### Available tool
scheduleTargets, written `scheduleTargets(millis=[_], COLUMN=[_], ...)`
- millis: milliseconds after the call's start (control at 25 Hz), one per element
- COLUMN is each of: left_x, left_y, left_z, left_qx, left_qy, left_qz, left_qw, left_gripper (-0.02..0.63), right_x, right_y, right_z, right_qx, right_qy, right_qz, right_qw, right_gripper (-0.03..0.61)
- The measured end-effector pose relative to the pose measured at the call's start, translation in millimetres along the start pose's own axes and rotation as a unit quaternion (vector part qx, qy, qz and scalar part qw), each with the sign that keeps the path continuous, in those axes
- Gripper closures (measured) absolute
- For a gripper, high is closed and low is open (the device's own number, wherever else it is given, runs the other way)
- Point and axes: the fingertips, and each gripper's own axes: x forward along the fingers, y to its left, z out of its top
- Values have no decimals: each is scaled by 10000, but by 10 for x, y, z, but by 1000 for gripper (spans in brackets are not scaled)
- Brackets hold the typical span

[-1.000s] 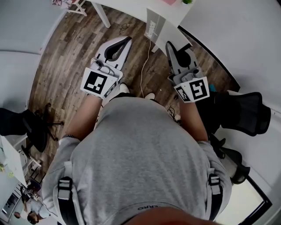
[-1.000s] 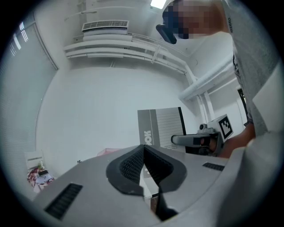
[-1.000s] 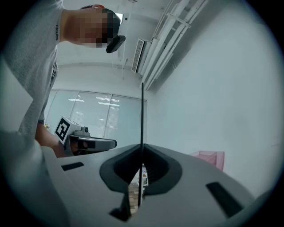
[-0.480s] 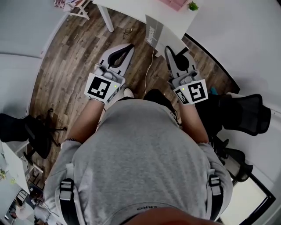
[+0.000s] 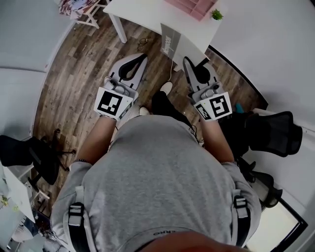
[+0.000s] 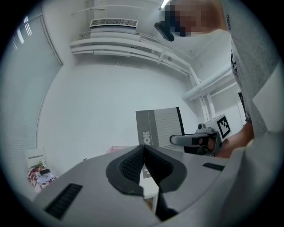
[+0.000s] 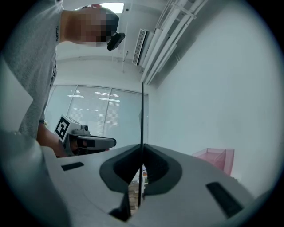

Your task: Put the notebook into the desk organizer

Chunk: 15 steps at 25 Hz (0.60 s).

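**Notebook in carry toward the desk organizer**

Wood-plank floor (image 5: 74, 74) underfoot in the head view. White desk (image 5: 142, 12) at the upper edge, bearing a pink desk organizer (image 5: 192, 6) and a small potted plant (image 5: 215, 15). Black office chair (image 5: 268, 130) at the right, apart from the desk.

Right gripper (image 7: 142, 150) clamped on the notebook (image 7: 142, 111), pads pressed on its lower part. Seen edge-on there as a thin dark line rising upright out of the jaws. Grey cover with large pale lettering shown face-on in the left gripper view (image 6: 162, 126). Placed at the desk's near edge in the head view (image 5: 170, 38), nearer the right gripper than the left and not yet at the organizer.

Left gripper (image 6: 143, 150) closed on nothing, pads meeting at the tips. Held about level with the right one and clear of the notebook.

Step in hand, as judged: the carry, with pick-up complete and insertion not begun. Organizer's compartments too small to make out.

Next move, as judged:
- Calls for bringing the notebook over the desk to a point above one compartment.
- Requires keeping it upright, with its thin edge lined up along the slot.
- Then lowering until the bottom edge rests inside, and only then releasing.

Left gripper free to steady the organizer if needed. Possible fault: a grip low on the notebook, hence a risk of pivoting or catching on the compartment wall.
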Motion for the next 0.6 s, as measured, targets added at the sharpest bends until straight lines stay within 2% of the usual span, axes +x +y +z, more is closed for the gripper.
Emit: scheduleTargets(millis=[280,600], left_x=[515,1324], left_y=[313,641], left_z=[-62,-99], left_qx=[38,75], left_qy=[16,41], left_qz=[22,-82], left_qw=[10000,9999], left_gripper=[594,594], right_x=[361,734], right_y=[-486,-1274], right_z=[-55,-43], right_qx=[-7,-38], right_qy=[-5,-71], right_qz=[96,-33], right_qw=[10000,10000], right_gripper=[561,561])
